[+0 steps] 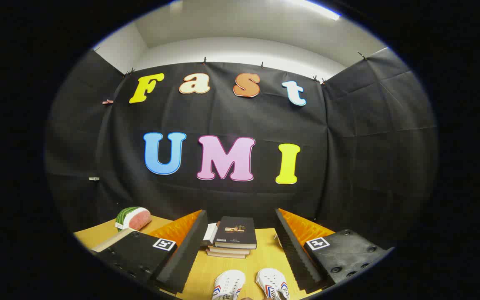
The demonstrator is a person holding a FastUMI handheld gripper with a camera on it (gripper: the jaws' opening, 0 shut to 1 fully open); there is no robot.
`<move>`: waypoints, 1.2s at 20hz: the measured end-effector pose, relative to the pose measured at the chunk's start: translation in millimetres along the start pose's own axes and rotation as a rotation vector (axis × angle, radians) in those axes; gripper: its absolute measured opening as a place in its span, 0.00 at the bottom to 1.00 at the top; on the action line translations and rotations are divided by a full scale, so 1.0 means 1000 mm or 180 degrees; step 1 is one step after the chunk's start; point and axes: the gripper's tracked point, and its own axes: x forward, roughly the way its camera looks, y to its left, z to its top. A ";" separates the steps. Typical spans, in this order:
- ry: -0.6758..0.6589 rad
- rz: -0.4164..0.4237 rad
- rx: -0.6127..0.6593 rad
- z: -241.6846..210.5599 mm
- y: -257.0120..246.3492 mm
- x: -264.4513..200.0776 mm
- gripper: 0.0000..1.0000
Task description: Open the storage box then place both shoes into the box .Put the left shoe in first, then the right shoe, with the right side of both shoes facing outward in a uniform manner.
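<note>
Jaws spread wide; two shoes [250, 284] lie between them, bare bench [261, 260] ahead, then stacked books [233, 236] block the way.

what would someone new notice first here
The open gripper, fingers spread wide over the wooden table, frames a stack of books just ahead. A pair of white shoes lies between the fingers, nearer the camera. A watermelon slice sits beyond the left finger.

Two white shoes [250, 284] with red and blue stripes lie side by side on one wooden table [261, 260]. One stack of about four books [232, 238] sits beyond them. One watermelon slice [133, 218]. Two gripper fingers [183, 248], spread apart.
</note>
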 end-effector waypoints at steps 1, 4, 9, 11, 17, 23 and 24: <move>0.0015 0.0034 0.0012 -0.001 0.002 0.000 0.97; 0.0033 0.0145 0.0071 -0.003 0.008 0.002 0.97; 0.0056 0.0173 0.0015 -0.009 0.007 0.002 0.97; 0.0094 0.0177 0.0008 -0.012 0.007 0.001 0.97; 0.0171 0.0180 0.0012 -0.021 0.006 0.001 0.97; 0.0179 0.0215 -0.0082 -0.025 0.011 0.002 0.97; 0.0196 0.0226 -0.0073 -0.027 0.013 0.002 0.97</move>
